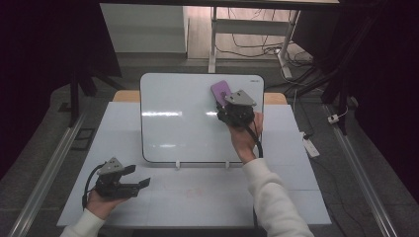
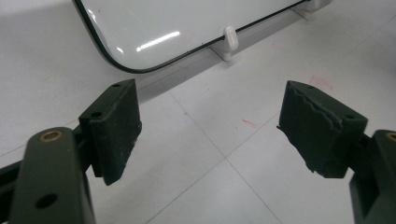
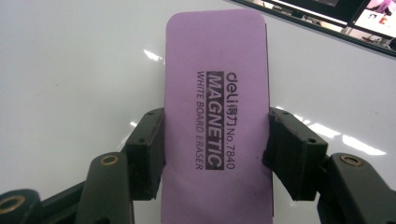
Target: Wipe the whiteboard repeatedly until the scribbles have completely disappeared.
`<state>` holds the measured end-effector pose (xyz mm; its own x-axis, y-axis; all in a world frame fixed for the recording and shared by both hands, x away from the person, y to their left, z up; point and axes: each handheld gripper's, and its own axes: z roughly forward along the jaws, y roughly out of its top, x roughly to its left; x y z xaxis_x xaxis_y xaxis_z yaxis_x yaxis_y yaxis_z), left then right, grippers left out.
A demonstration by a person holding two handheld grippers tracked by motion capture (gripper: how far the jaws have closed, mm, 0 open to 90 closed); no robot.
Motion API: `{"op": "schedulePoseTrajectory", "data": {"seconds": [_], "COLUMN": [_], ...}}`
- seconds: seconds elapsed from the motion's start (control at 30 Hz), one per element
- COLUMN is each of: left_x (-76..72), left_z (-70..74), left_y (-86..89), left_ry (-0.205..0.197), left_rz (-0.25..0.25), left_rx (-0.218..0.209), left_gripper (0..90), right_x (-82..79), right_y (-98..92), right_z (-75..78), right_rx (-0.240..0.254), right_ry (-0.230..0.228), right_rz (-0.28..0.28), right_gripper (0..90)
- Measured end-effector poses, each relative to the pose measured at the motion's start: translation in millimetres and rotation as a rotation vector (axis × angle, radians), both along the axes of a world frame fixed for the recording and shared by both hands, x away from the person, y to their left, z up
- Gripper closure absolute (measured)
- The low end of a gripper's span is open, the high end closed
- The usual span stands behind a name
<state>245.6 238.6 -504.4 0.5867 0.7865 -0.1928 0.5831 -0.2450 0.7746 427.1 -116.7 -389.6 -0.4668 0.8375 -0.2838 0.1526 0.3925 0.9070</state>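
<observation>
My right gripper [image 1: 232, 106] is clamped on the purple eraser [image 3: 217, 116], pressed flat near the whiteboard's [image 1: 178, 128] upper right corner. My left gripper [image 2: 210, 130], jaws wide apart with nothing between them, rests over the white table [image 1: 197, 197] below the board's lower left corner. The right gripper view reads the eraser's printed label, illegible from the high view, where the gripper covers half the eraser.

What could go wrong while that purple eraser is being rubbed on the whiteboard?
The right tongs pinch the purple eraser only by its lower side edges, so it might twist or slip out. The whiteboard leans on two small white feet; hard pushing may shift it. The left tongs hang open, away from it, steadying nothing.
</observation>
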Motion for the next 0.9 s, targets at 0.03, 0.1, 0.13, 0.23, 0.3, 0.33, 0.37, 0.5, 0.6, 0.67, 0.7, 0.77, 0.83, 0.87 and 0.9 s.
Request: {"op": "schedulePoseTrajectory", "data": {"seconds": [0.03, 0.1, 0.13, 0.23, 0.3, 0.33, 0.37, 0.5, 0.6, 0.67, 0.7, 0.77, 0.83, 0.87, 0.9], "left_x": [0.0, -0.1, -0.2, -0.1, 0.3, 0.6, 0.9, 0.7, 0.7, 0.9, 1.1, 1.1, 1.1, 1.1, 1.0], "left_z": [0.1, 0.2, 0.2, 0.2, -0.1, -0.3, -0.4, -0.2, -0.2, -0.5, -0.7, -0.8, -0.7, -0.7, -0.5], "left_y": [0.1, 0.4, 0.5, 1.0, 1.0, 0.7, 0.3, -2.6, -3.6, -3.4, -3.0, -2.5, -1.8, -1.6, -1.4], "left_ry": [0.0, -0.001, -0.001, 0.0, 0.002, 0.003, 0.001, 0.002, 0.001, 0.003, 0.004, 0.005, 0.004, 0.003, 0.003], "left_rz": [-0.001, -0.001, 0.001, 0.003, 0.004, 0.002, 0.001, -0.002, -0.004, -0.003, -0.002, -0.001, 0.001, 0.001, 0.001], "left_rx": [0.0, 0.001, 0.0, -0.004, -0.003, -0.004, 0.001, 0.006, 0.008, 0.007, 0.006, 0.005, 0.004, 0.004, 0.002], "left_gripper": [21.6, 21.5, 21.6, 21.5, 21.5, 21.5, 21.6, 21.5, 21.5, 21.5, 21.5, 21.5, 21.5, 21.5, 21.5], "right_x": [0.2, -1.2, -2.2, -8.1, -14.4, -18.2, -22.4, -38.5, -48.5, -50.9, -49.8, -46.1, -45.2, -45.4, -44.8], "right_y": [-1.2, 2.0, 4.0, 7.9, 9.5, 10.8, 11.9, 21.6, 32.8, 35.3, 34.3, 29.9, 26.7, 25.1, 23.0], "right_z": [0.1, -1.1, -2.2, -8.5, -15.2, -20.0, -25.0, -44.2, -55.1, -57.1, -56.0, -52.7, -50.1, -49.3, -48.5], "right_rx": [0.006, -0.01, -0.02, -0.022, -0.028, -0.039, -0.048, -0.07, -0.111, -0.133, -0.124, -0.085, -0.065, -0.06, -0.052], "right_ry": [0.002, -0.012, -0.018, 0.004, 0.02, 0.029, 0.035, 0.061, 0.075, 0.077, 0.087, 0.121, 0.13, 0.127, 0.124], "right_rz": [0.001, -0.01, -0.011, 0.03, 0.055, 0.073, 0.087, 0.143, 0.186, 0.198, 0.203, 0.22, 0.222, 0.216, 0.218], "right_gripper": [40.9, 40.9, 40.9, 40.9, 41.0, 40.9, 41.0, 40.9, 40.9, 40.9, 40.9, 40.9, 40.9, 40.9, 40.9]}}
